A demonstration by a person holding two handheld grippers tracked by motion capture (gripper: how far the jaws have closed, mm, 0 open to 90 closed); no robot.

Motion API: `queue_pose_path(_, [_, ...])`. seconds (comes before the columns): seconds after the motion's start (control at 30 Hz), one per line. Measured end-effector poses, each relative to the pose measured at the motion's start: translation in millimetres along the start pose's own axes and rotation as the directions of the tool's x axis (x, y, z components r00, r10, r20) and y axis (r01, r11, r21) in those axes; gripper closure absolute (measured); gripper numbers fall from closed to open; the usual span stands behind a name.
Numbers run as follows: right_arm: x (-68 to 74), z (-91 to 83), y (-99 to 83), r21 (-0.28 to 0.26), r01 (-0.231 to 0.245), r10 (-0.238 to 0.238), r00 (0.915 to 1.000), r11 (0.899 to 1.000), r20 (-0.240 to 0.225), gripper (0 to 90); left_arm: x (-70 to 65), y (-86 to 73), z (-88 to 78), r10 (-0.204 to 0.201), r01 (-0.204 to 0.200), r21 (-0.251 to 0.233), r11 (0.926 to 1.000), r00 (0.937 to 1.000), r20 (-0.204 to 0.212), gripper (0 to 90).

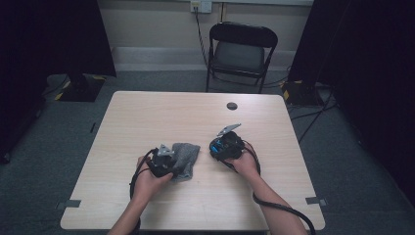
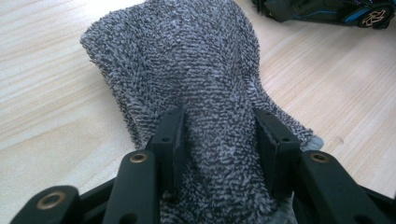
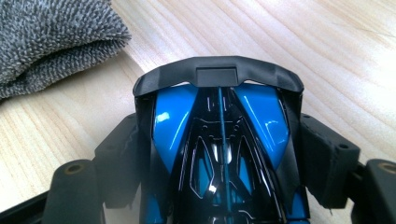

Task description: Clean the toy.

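Note:
A grey terry cloth (image 1: pixel 190 152) lies bunched on the wooden table (image 1: pixel 147 117), left of centre. My left gripper (image 1: pixel 169 164) sits at its near edge. In the left gripper view its jaws (image 2: pixel 219 140) pinch a raised fold of the cloth (image 2: pixel 187 60) from both sides. A blue and black toy car (image 3: pixel 219 135) lies to the right of the cloth, and my right gripper (image 3: pixel 219 158) holds it with a pad against each flank. From above, the right gripper (image 1: pixel 224 145) covers most of the car. The car's end (image 2: pixel 327 11) also shows beyond the cloth.
A round cable grommet (image 1: pixel 232 105) is set in the table's far side. A black folding chair (image 1: pixel 242 54) stands behind the table. Bare tabletop stretches at the back and at the left. Each gripper's cable trails off the near edge.

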State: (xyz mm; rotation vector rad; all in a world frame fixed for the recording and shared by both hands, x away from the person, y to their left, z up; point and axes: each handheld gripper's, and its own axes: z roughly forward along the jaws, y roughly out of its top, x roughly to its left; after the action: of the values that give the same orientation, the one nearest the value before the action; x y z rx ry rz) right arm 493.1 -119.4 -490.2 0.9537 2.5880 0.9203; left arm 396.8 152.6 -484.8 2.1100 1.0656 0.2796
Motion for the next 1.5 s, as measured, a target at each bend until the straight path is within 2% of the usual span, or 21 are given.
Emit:
queue_pose_path(0.07, [0.6, -0.3, -0.6, -0.003, -0.006, 0.006, 1.0, 1.0, 0.005, 25.2, -0.7, 1.1, -1.0, -0.004, 0.004, -0.001, 1.0, 0.9999, -0.013, 54.3])
queue_pose_path(0.17, [1.4, -0.8, -2.9, -0.018, -0.011, 0.011, 0.9998, 1.0, 0.015, 25.2, -1.7, 3.1, -2.6, -0.017, 0.016, -0.019, 0.9997, 0.9979, -0.063, 48.0])
queue_pose_path(0.23, [1.9, -1.4, -3.6, -0.018, -0.017, 0.018, 0.9996, 1.0, 0.02, 25.2, -0.9, 2.3, -0.1, -0.04, 0.039, -0.02, 0.9991, 0.9971, -0.065, 44.5])
queue_pose_path(0.37, [2.0, -2.1, -4.6, -0.019, -0.019, 0.02, 0.9996, 1.0, 0.021, 25.2, -2.6, 1.1, 4.0, -0.024, 0.023, -0.014, 0.9996, 0.996, -0.087, 44.4])
queue_pose_path(0.4, [2.1, -2.4, -4.8, -0.019, -0.019, 0.02, 0.9995, 1.0, 0.024, 25.3, -2.6, 0.8, 4.9, 0.0, -0.001, -0.006, 1.0, 0.9953, -0.097, 46.8])
queue_pose_path(0.43, [2.3, -2.9, -5.5, -0.022, -0.018, 0.019, 0.9994, 1.0, 0.03, 25.3, -2.9, -1.0, 5.3, 0.018, -0.018, -0.001, 0.9998, 0.9937, -0.111, 54.1])
queue_pose_path(0.47, [2.3, -2.9, -5.5, -0.022, -0.018, 0.019, 0.9994, 1.0, 0.03, 25.3, -2.9, -1.0, 5.3, 0.018, -0.018, -0.001, 0.9998, 0.9937, -0.111, 58.5])
queue_pose_path(0.5, [2.4, -3.3, -5.9, -0.022, -0.018, 0.019, 0.9993, 1.0, 0.032, 25.3, -3.6, -1.9, 4.9, 0.025, -0.026, -0.002, 0.9997, 0.9934, -0.112, 58.5])
queue_pose_path(0.53, [2.5, -3.8, -6.2, -0.021, -0.017, 0.017, 0.9994, 1.0, 0.031, 25.3, -3.0, -1.8, 3.6, 0.046, -0.046, 0.006, 0.9989, 0.992, -0.117, 64.9])
queue_pose_path(0.57, [1.9, -5.3, -6.8, -0.019, -0.021, 0.021, 0.9994, 1.0, 0.029, 25.4, -2.9, -1.3, 3.0, 0.042, -0.041, 0.013, 0.9991, 0.993, -0.11, 71.1])
queue_pose_path(0.6, [1.9, -5.3, -6.8, -0.019, -0.021, 0.021, 0.9994, 1.0, 0.029, 25.4, -3.3, -0.9, 3.0, 0.033, -0.032, 0.012, 0.9994, 0.9939, -0.105, 71.1])
queue_pose_path(0.73, [0.2, -12.3, -6.8, -0.058, -0.036, 0.037, 0.9991, 0.998, 0.018, 25.5, -1.4, 1.2, 1.7, 0.045, -0.043, 0.018, 0.9989, 0.9951, -0.088, 73.5])
queue_pose_path(0.87, [-1.0, -19.1, -8.0, -0.084, -0.048, 0.048, 0.9988, 0.995, 0.007, 25.5, 1.3, 2.3, -1.6, 0.016, -0.017, -0.005, 0.9998, 0.997, -0.076, 75.1])
queue_pose_path(0.9, [-1.7, -22.9, -9.8, -0.106, -0.065, 0.065, 0.9979, 0.992, -0.006, 25.5, 1.8, 2.8, -2.5, 0.02, -0.021, -0.01, 0.9997, 0.997, -0.074, 75.4])
queue_pose_path(1.03, [-1.9, -31.6, -12.2, -0.136, -0.069, 0.068, 0.9976, 0.988, -0.014, 25.5, 1.5, 7.1, -5.3, 0.012, -0.014, -0.032, 0.9994, 0.9979, -0.064, 76.0])
queue_pose_path(1.27, [-0.5, -47.8, -10.8, -0.176, -0.062, 0.057, 0.9979, 0.983, -0.031, 25.5, 1.6, 26.8, -13.0, -0.009, 0.003, -0.101, 0.9949, 0.9985, -0.054, 76.5])
queue_pose_path(1.3, [1.7, -53.3, -8.6, -0.184, -0.056, 0.049, 0.9979, 0.981, -0.042, 25.5, 2.1, 36.3, -13.8, 0.004, -0.01, -0.112, 0.9936, 0.9983, -0.058, 76.5])
queue_pose_path(1.37, [3.1, -56.1, -7.3, -0.188, -0.056, 0.048, 0.9978, 0.981, -0.045, 25.5, 1.7, 41.9, -14.0, 0.005, -0.012, -0.121, 0.9926, 0.9984, -0.057, 76.5])
queue_pose_path(1.43, [7.9, -62.5, -3.0, -0.21, -0.047, 0.034, 0.9975, 0.977, -0.062, 25.5, 0.1, 60.2, -14.2, 0.011, -0.018, -0.138, 0.9903, 0.9989, -0.046, 76.5])
queue_pose_path(1.47, [9.7, -63.6, -1.5, -0.212, -0.045, 0.031, 0.997, 0.976, -0.071, 25.5, 0.1, 60.2, -14.2, 0.011, -0.018, -0.138, 0.9903, 0.9989, -0.046, 76.5])
queue_pose_path(1.5, [11.9, -64.6, -0.3, -0.215, -0.036, 0.021, 0.9973, 0.976, -0.071, 25.5, -1.3, 72.9, -14.3, 0.028, -0.034, -0.137, 0.99, 0.9987, -0.043, 76.5])
